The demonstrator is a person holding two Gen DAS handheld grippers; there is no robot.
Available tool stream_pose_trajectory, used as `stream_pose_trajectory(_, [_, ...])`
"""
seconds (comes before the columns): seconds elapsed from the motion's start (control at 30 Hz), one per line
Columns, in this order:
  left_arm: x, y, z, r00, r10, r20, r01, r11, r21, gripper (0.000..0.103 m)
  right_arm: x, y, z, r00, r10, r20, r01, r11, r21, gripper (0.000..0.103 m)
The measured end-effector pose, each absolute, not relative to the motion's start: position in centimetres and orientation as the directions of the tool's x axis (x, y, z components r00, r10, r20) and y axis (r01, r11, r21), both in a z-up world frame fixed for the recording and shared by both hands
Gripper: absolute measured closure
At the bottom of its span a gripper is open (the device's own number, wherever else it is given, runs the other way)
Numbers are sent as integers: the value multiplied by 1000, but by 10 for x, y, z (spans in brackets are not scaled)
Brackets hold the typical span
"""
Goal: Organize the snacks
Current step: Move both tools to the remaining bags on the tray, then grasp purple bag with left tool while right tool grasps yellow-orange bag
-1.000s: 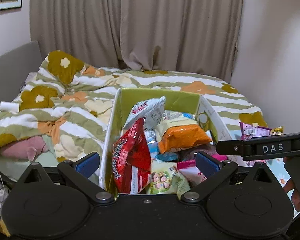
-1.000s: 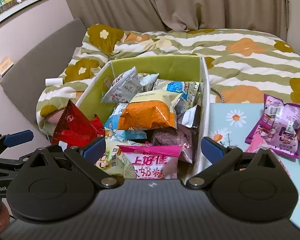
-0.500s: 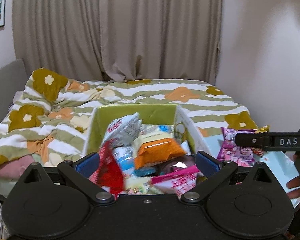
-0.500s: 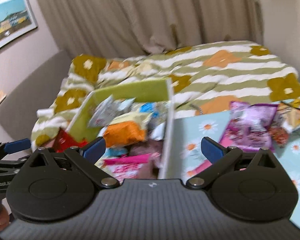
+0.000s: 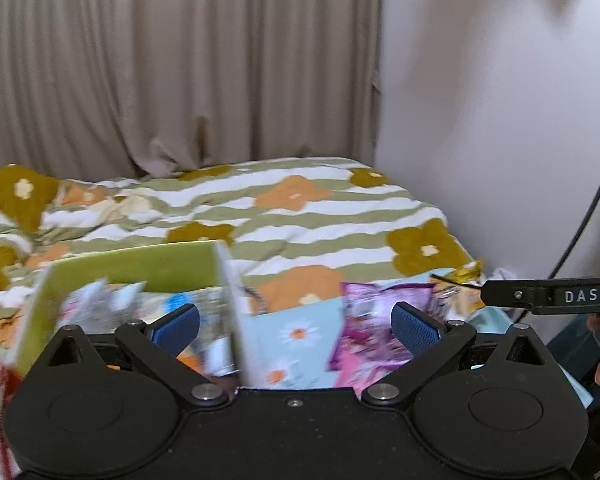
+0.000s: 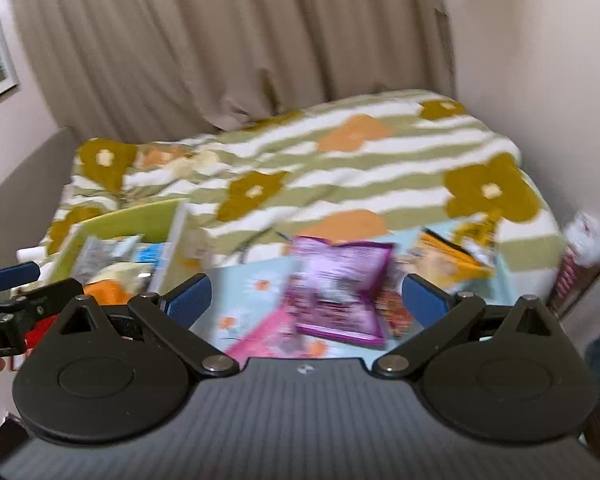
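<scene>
Holding both my grippers wide apart, empty: left gripper (image 5: 296,322), right gripper (image 6: 306,300). Purple snack bag (image 6: 336,292) lies on the daisy mat (image 6: 252,284), beside the green box (image 5: 140,268) of snacks.

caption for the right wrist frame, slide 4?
Open right gripper above purple snack bag on the daisy-print mat; green snack box at left, motion-blurred.

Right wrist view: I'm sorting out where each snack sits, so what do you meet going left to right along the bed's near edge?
Green box full of snacks → purple packet on the daisy-print mat → orange-yellow packet.
</scene>
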State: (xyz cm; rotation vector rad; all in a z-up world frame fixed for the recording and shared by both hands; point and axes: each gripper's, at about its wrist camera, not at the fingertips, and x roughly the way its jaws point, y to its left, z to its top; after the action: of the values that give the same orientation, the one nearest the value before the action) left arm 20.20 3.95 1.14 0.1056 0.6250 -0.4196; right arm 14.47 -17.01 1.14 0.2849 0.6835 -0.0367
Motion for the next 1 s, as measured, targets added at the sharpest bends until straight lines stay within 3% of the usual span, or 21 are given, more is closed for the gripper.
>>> stream_pose_trajectory(0.1, [217,8,2,697,-373,-613,438,897,-48,0,150,-201,4,761,27,-649,198,942,272,0])
stream_pose_trajectory(0.47, [289,-77,-62,546,-388,-743,497,863,-85,0,200,-276,-53,660,133,-740,275,873,402,0])
stream_pose_trajectory(0.83, [333,-110,-123,417,-358,-836,513,851,-108,0,232,-305,-113,645,221,-732,354,762,542,0])
stream_pose_trajectory(1.0, [340,-112,-136,369,-381,-848,509,846,-159,7,238,-310,-126,655,245,-714,366,724,585,0])
